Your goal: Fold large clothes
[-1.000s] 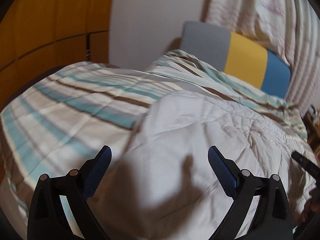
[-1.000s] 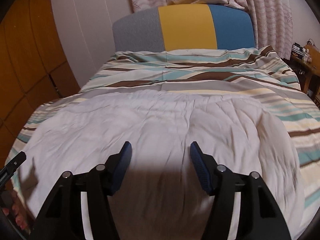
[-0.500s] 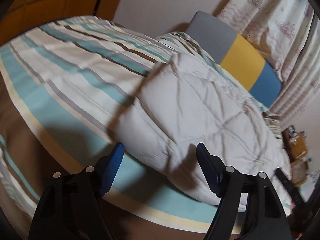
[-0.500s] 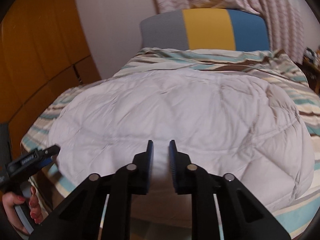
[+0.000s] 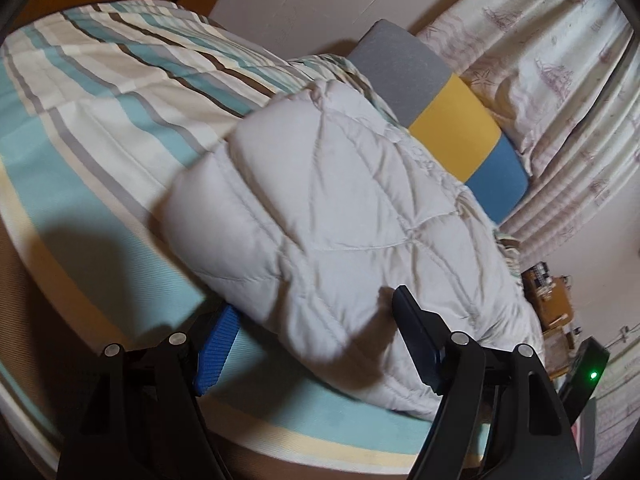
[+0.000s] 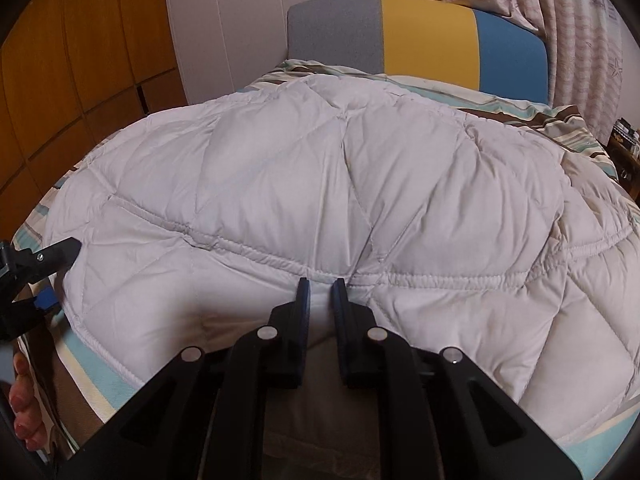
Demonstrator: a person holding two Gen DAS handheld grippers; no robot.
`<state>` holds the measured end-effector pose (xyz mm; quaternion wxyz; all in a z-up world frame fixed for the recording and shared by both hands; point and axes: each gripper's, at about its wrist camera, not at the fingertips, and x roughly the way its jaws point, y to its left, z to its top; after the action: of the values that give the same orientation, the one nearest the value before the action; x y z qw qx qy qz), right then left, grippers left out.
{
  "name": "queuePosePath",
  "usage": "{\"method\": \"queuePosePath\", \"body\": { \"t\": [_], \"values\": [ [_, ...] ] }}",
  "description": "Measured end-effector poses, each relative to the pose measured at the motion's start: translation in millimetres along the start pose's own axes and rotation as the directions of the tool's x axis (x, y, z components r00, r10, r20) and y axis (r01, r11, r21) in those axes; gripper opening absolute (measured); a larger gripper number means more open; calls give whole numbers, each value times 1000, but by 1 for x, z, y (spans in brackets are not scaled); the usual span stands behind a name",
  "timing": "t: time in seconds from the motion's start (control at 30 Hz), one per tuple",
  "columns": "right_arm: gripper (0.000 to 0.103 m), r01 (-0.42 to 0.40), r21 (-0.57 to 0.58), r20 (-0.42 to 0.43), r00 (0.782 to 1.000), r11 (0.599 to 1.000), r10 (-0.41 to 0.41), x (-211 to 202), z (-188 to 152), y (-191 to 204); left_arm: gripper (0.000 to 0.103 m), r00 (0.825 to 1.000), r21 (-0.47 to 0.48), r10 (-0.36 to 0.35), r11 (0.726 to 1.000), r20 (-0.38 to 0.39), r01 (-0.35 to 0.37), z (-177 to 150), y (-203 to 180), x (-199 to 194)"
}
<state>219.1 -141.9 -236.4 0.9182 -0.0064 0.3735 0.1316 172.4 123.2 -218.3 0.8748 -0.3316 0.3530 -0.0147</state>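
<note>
- The white quilted comforter (image 6: pixel 360 184) lies puffed up on the bed, on top of a striped bedspread (image 5: pixel 100 92) in teal, cream, grey and brown.
- The right gripper (image 6: pixel 319 286) sits at the comforter's near edge, its jaws closing, nearly together, with a thin fold of the white fabric pinched between the pads just below the stitched seam.
- The left gripper (image 5: pixel 316 320) straddles the comforter's near corner: its blue pad (image 5: pixel 218 350) is tucked under the edge, the other finger rests on top, and the thick padding fills the wide gap.
- From the right wrist, the person's fingers (image 6: pixel 22 408) show at the lower left.
- A grey, yellow and blue headboard (image 6: pixel 420 40) stands behind the bed, with patterned curtains (image 5: pixel 560 80) beyond.
- No container is visible here.
</note>
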Motion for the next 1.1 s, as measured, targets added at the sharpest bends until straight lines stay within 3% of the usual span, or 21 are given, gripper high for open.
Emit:
{"method": "queuePosePath", "body": {
  "t": [0.13,0.3,0.47,0.57,0.63,0.73,0.87,1.0,1.07,1.1],
  "values": [
    [10,-1,7,6,1000,1000,1,1,-2,-3,71,999,-75,-9,997,33,11,8,5,8],
    [10,-10,15,10,1000,1000,10,-3,-6,-7,46,996,-224,-50,972,71,64,15,21,13],
    [10,-3,10,12,1000,1000,3,-3,-6,-6,25,992,-231,-78,968,103,101,15,15,4],
    [10,10,9,13,1000,1000,-10,-3,-6,-5,20,985,-159,-77,982,153,102,20,-6,-13],
    [10,21,10,13,1000,1000,-21,-4,-7,-3,20,975,-57,-100,992,196,113,25,-33,-28],
    [10,26,21,12,1000,999,-26,-4,-7,-2,20,959,102,-163,985,233,142,27,-76,-48],
    [11,7,62,11,1000,998,-8,-6,-7,-9,20,940,337,-247,928,236,159,14,-138,-68],
    [15,-30,124,12,1000,992,29,-16,-6,-19,20,930,498,-267,860,252,112,-7,-176,-78],
    [36,-70,191,39,997,979,64,-33,-9,-33,20,929,554,-261,829,262,77,-13,-194,-79],
    [41,-79,214,57,996,974,68,-43,-11,-39,20,930,569,-259,820,263,67,-15,-196,-80]
  ]
}}
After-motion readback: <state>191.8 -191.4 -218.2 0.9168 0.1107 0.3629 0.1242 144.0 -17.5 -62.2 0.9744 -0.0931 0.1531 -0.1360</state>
